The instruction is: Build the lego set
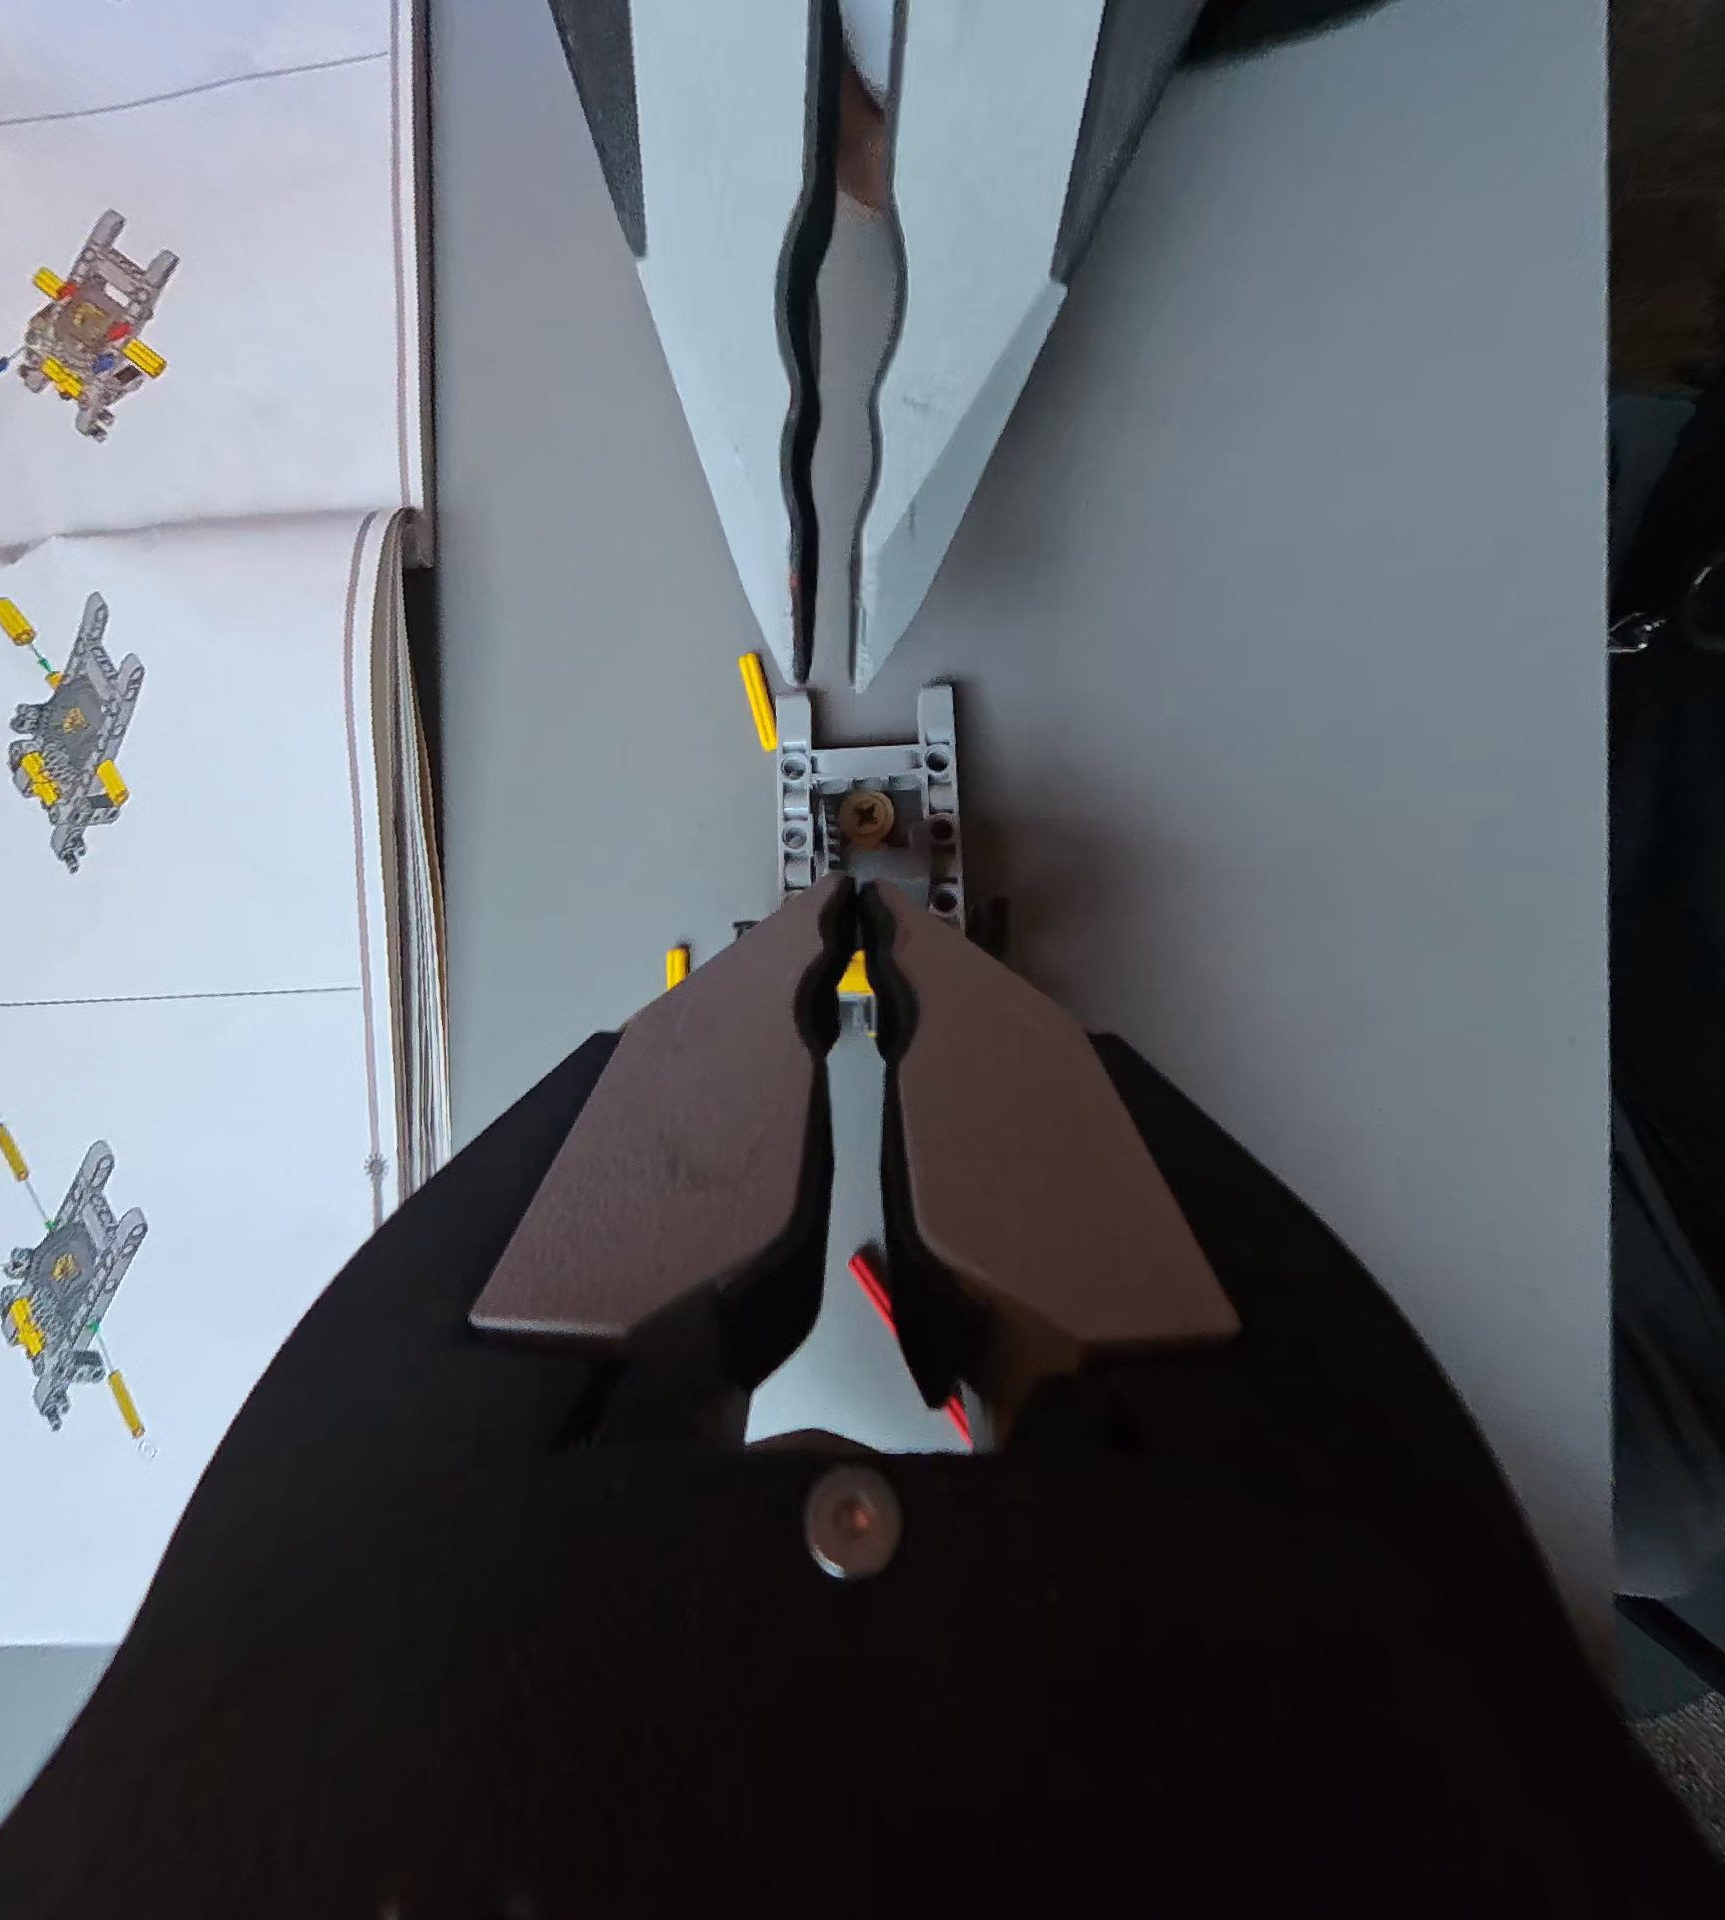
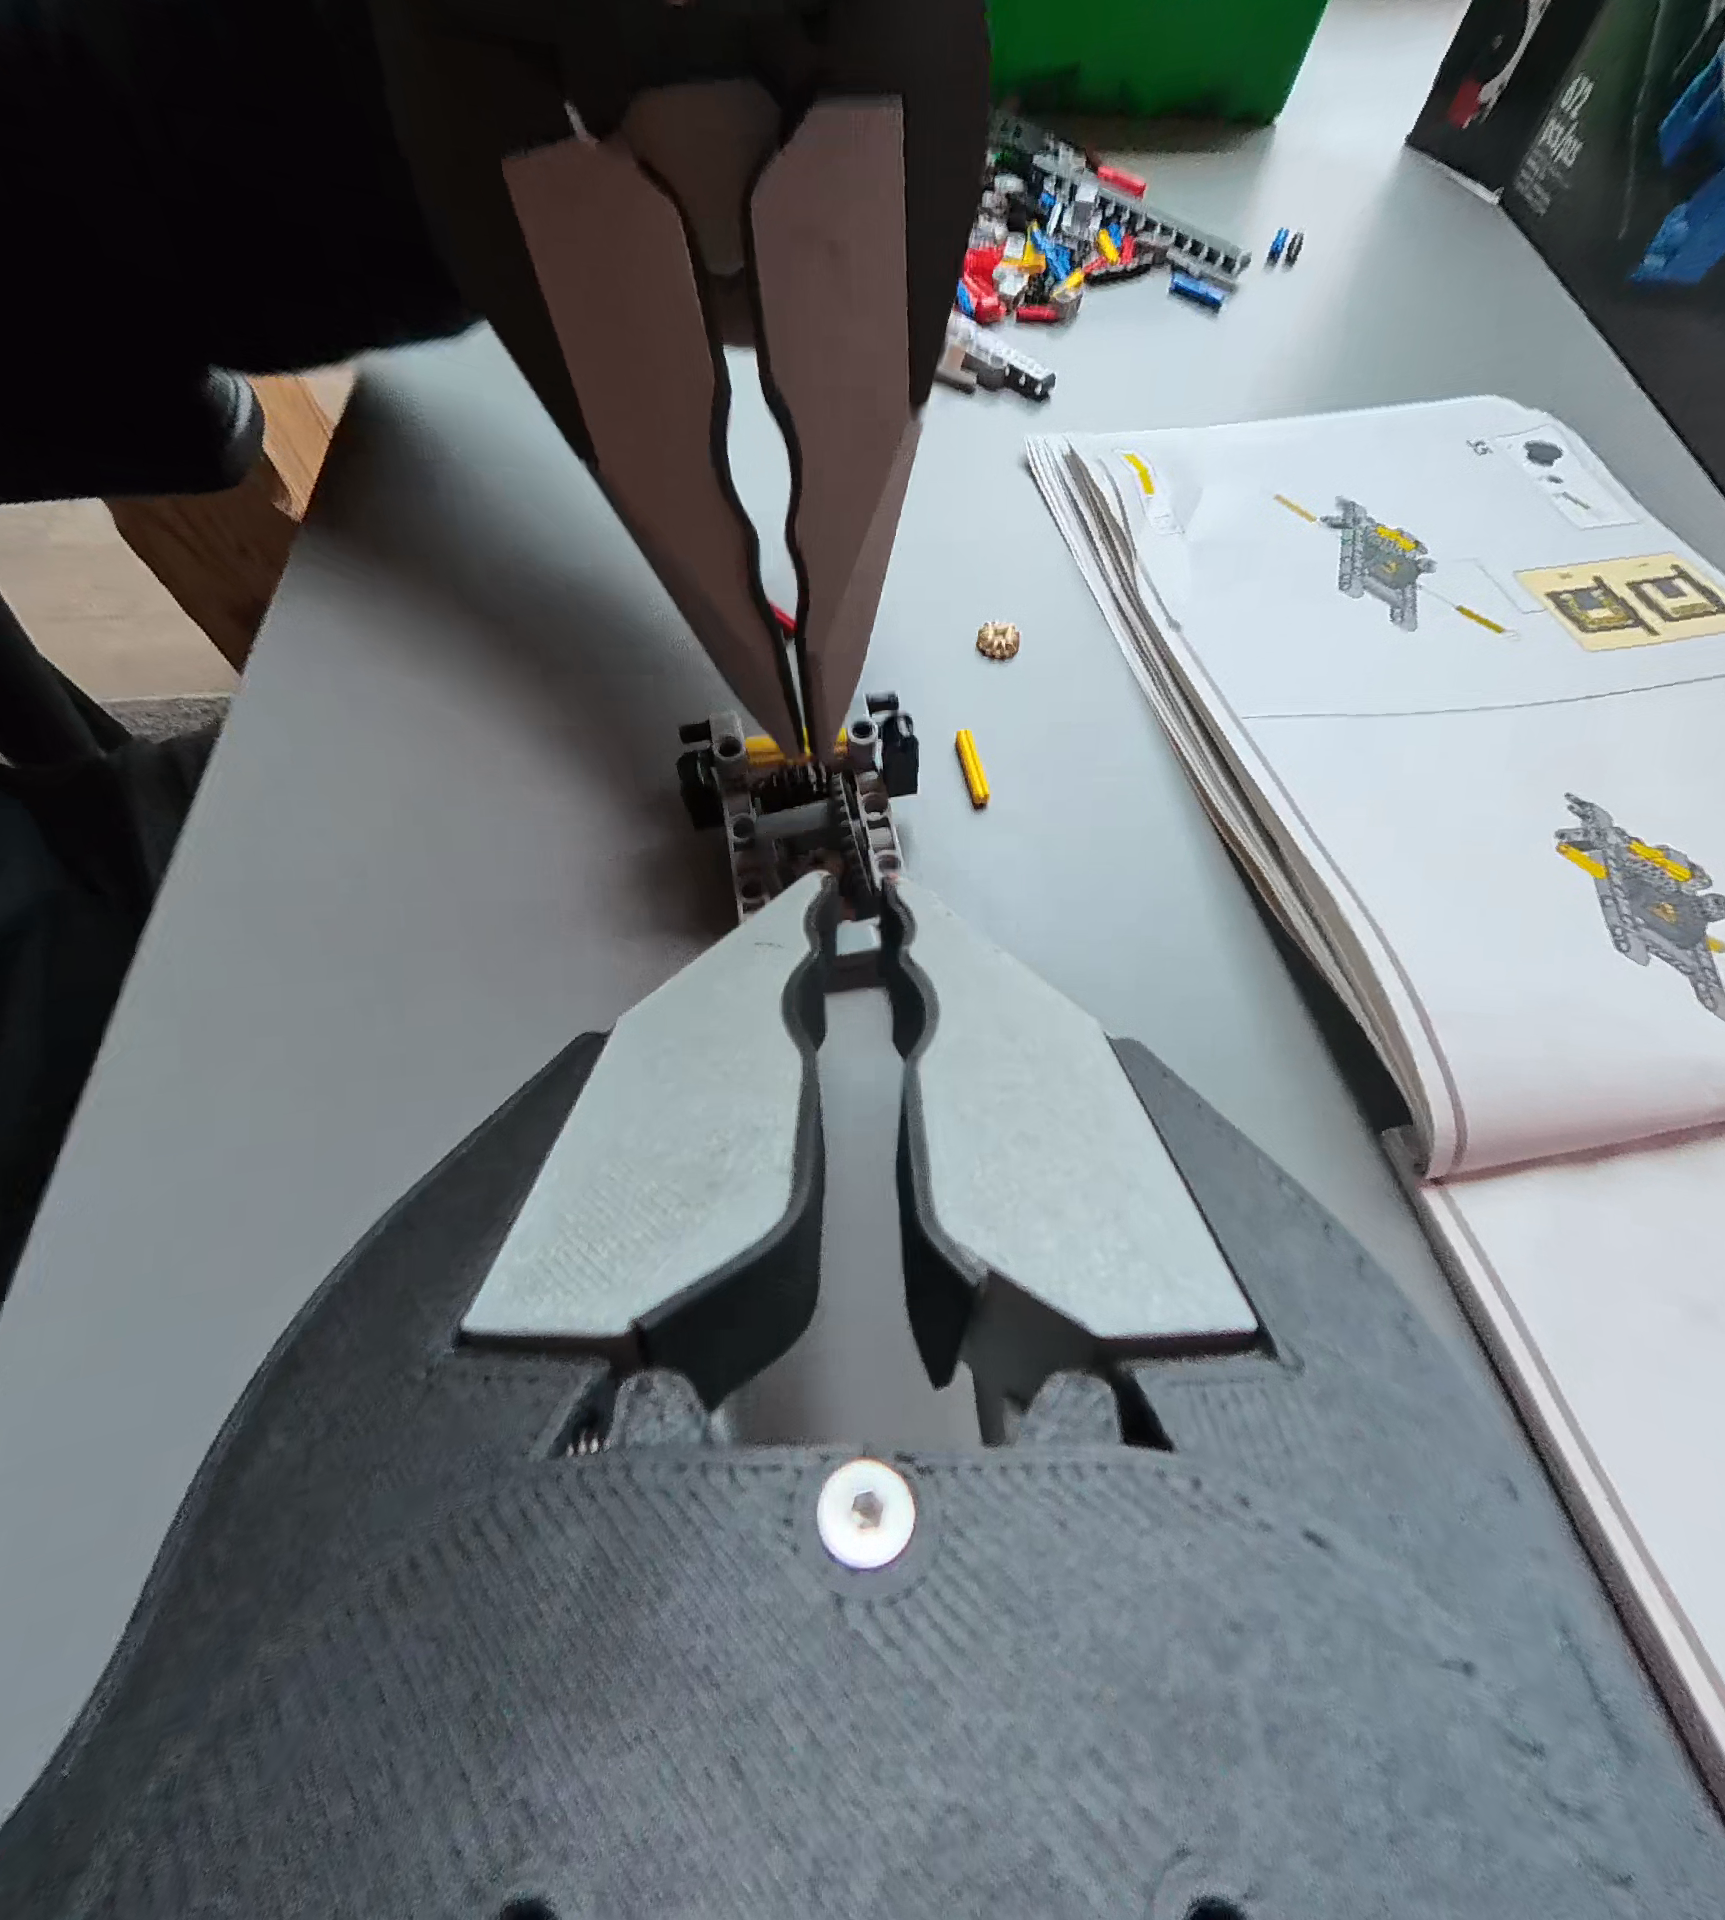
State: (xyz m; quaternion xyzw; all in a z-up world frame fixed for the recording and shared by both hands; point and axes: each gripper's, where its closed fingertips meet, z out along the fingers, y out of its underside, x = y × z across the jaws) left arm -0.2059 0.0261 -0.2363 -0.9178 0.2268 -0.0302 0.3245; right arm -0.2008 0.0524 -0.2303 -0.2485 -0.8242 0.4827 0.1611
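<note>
Grey plastic beams frame the small lego assembly (image 1: 868, 805) sitting on the grey table (image 1: 1253, 727), between both grippers. The brown-fingered left gripper (image 1: 856, 888) has its fingers pressed nearly together on the assembly's near end; the grey-fingered right gripper (image 2: 858, 885) pinches the opposite end. Only the right wrist view shows the loose lego pile (image 2: 1066, 249), tan gear (image 2: 996, 639) and black box (image 2: 1658, 135); both show the open instruction booklet (image 2: 1460, 748) and a yellow axle (image 2: 972, 767).
</note>
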